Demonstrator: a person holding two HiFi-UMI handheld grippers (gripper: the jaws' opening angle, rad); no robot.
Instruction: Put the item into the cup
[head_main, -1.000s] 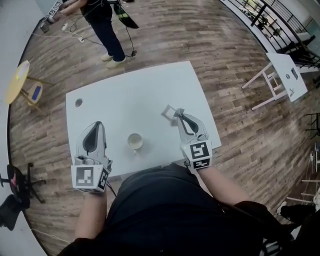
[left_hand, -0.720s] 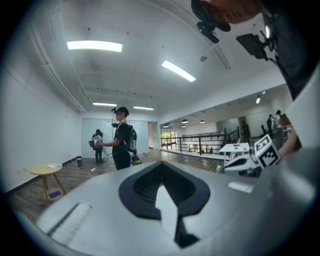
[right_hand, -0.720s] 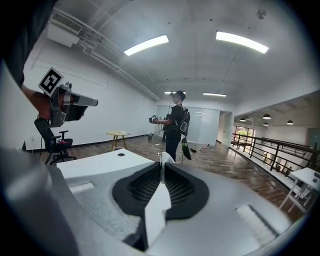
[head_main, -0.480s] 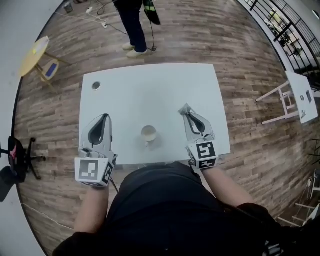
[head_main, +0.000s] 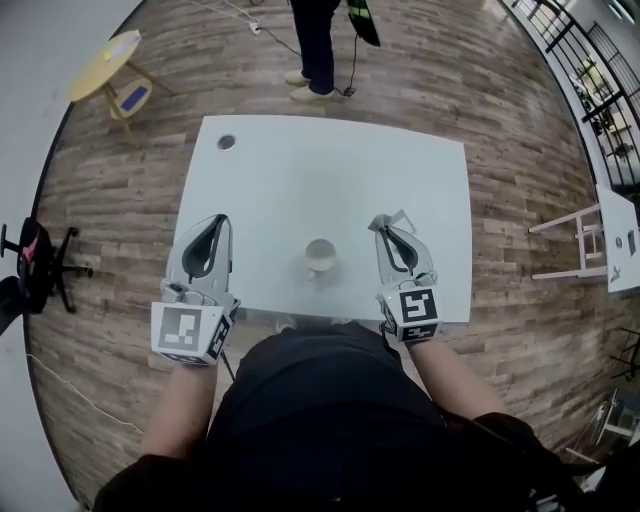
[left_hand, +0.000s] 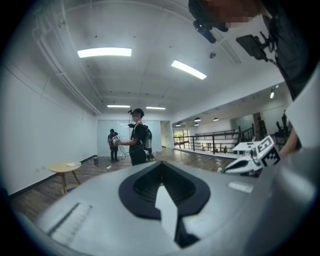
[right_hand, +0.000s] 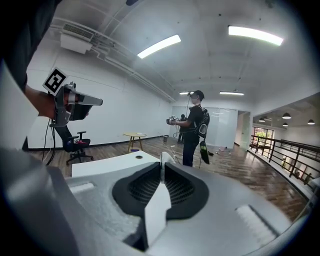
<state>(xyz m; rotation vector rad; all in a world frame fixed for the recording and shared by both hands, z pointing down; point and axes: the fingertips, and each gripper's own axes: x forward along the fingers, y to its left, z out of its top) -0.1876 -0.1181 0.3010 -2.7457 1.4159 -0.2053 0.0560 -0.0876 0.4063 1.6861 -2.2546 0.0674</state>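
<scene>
A small white cup (head_main: 320, 256) stands upright near the front edge of the white table (head_main: 330, 170). To its right my right gripper (head_main: 380, 222) hovers over the table, shut on a small pale flat item (head_main: 400, 217) that sticks out past the tips. In the right gripper view the same item (right_hand: 161, 156) shows as a thin white edge between the closed jaws of my right gripper (right_hand: 161, 164). My left gripper (head_main: 216, 219) is level with the cup on its left, shut with nothing in it; its tips (left_hand: 161, 164) meet.
The table has a round cable hole (head_main: 227, 142) at its far left corner. A person (head_main: 325, 40) stands beyond the far edge. A yellow round side table (head_main: 105, 65) and a black chair (head_main: 35, 265) stand at the left, a white stand (head_main: 620, 235) at the right.
The head view has swung, so the table and cup now sit further right in the picture. Both grippers have stayed on either side of the cup, and the right one still holds the item.
</scene>
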